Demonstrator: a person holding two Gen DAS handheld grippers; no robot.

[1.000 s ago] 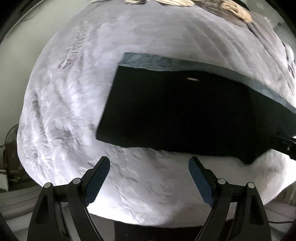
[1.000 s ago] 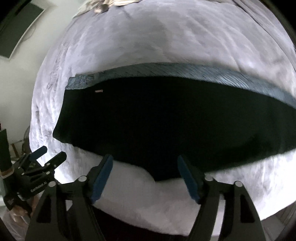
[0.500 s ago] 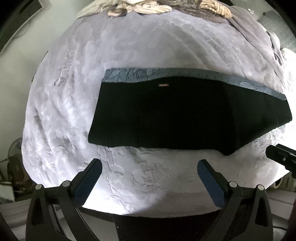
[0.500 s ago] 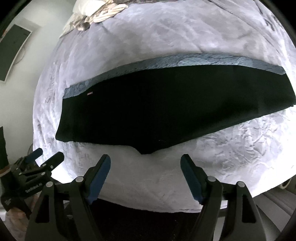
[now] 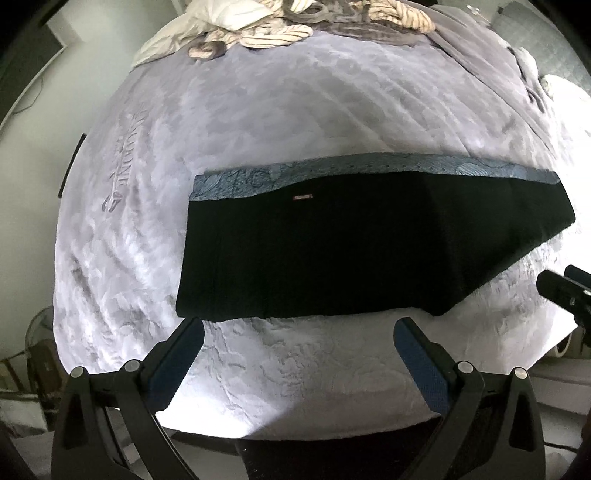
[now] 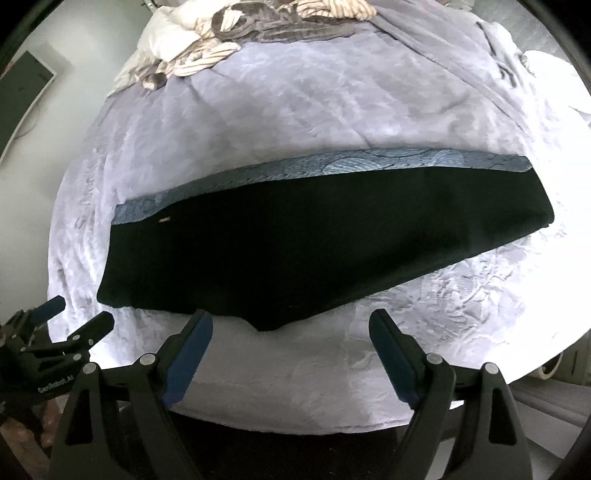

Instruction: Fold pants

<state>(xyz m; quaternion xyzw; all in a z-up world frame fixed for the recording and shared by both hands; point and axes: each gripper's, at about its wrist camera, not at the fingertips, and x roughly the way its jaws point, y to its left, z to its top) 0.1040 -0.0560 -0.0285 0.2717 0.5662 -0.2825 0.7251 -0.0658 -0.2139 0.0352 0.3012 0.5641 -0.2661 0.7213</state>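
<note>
Black pants (image 5: 351, 251) lie flat on a lavender blanket (image 5: 295, 110), folded lengthwise, with a blue patterned strip (image 5: 369, 168) along their far edge. In the right wrist view the pants (image 6: 277, 254) stretch across the middle. My left gripper (image 5: 299, 332) hangs above the near edge of the pants, wide open with nothing between its fingers. My right gripper (image 6: 290, 323) hovers over the near edge too; its jaws are opening and hold nothing. The left gripper (image 6: 55, 332) shows at the lower left of the right wrist view, and the right gripper (image 5: 565, 291) at the right edge of the left wrist view.
Striped and white bedding (image 5: 258, 26) is heaped at the far end of the bed. A grey cover (image 5: 498, 66) lies along the far right side. The bed's near edge (image 6: 295, 417) falls off just below the grippers. A white wall (image 5: 29, 166) stands to the left.
Both grippers have risen and drawn back from the pants, so more of the bed shows. Both jaws spread wider. The pants stay flat on the blanket.
</note>
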